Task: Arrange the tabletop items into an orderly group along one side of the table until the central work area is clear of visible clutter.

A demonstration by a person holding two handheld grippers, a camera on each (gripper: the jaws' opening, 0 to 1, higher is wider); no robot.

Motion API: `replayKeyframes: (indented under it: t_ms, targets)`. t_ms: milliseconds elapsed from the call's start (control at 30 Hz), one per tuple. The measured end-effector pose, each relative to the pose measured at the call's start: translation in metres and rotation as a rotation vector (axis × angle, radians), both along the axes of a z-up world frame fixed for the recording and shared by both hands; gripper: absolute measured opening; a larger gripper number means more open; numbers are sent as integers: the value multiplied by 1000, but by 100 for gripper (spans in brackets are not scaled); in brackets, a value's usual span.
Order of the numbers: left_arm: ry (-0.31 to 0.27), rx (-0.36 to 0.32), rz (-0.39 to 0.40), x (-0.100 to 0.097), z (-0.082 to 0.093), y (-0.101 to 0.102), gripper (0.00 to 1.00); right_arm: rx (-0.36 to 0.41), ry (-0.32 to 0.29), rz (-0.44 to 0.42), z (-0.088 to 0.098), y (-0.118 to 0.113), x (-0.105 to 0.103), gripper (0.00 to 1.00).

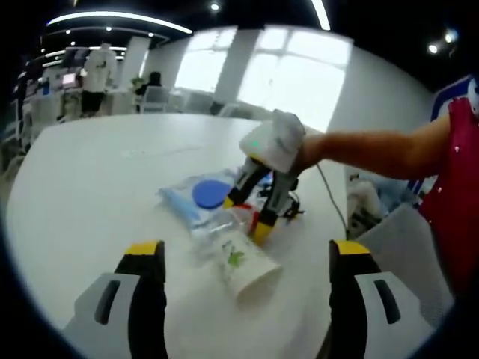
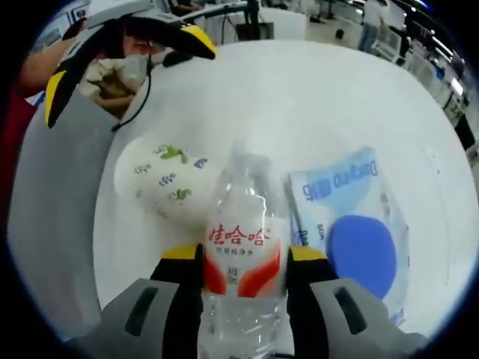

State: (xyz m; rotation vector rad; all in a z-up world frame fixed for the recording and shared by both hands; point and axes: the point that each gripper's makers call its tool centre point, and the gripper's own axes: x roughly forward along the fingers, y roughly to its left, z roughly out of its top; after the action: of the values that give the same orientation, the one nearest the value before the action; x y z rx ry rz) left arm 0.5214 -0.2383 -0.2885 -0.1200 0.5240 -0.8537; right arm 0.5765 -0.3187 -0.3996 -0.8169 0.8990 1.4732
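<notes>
A clear water bottle (image 2: 241,247) with a red and white label lies between my right gripper's (image 2: 245,256) jaws, which press on both its sides. To its left a white paper cup (image 2: 161,179) with leaf prints lies on its side, touching the bottle. A blue and clear packet (image 2: 359,232) lies flat to its right. In the left gripper view my left gripper (image 1: 247,250) is open wide, above the cup (image 1: 243,265). Beyond the cup, a hand holds the right gripper (image 1: 251,206) down over the bottle (image 1: 238,218), next to the packet (image 1: 198,196).
Everything lies on a white round table (image 1: 97,172). A black cable (image 1: 329,196) runs off its right edge, where grey fabric (image 1: 397,232) and a person's bare arm (image 1: 374,153) are. The left gripper (image 2: 127,67) hangs open at the upper left of the right gripper view.
</notes>
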Motion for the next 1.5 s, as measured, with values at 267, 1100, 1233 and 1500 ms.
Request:
replayKeyframes:
  t_ms: [267, 1100, 1233, 1500]
  targets:
    - [0, 1, -6, 1, 0, -2, 87, -5, -7, -20, 1, 0, 1, 41]
    - [-8, 2, -29, 4, 5, -10, 85, 47, -26, -92, 18, -5, 5, 38]
    - [-8, 3, -28, 2, 5, -8, 85, 37, -25, -91, 18, -6, 5, 39]
    - [-10, -2, -18, 3, 7, -4, 84, 19, -15, -86, 8, -9, 2, 40]
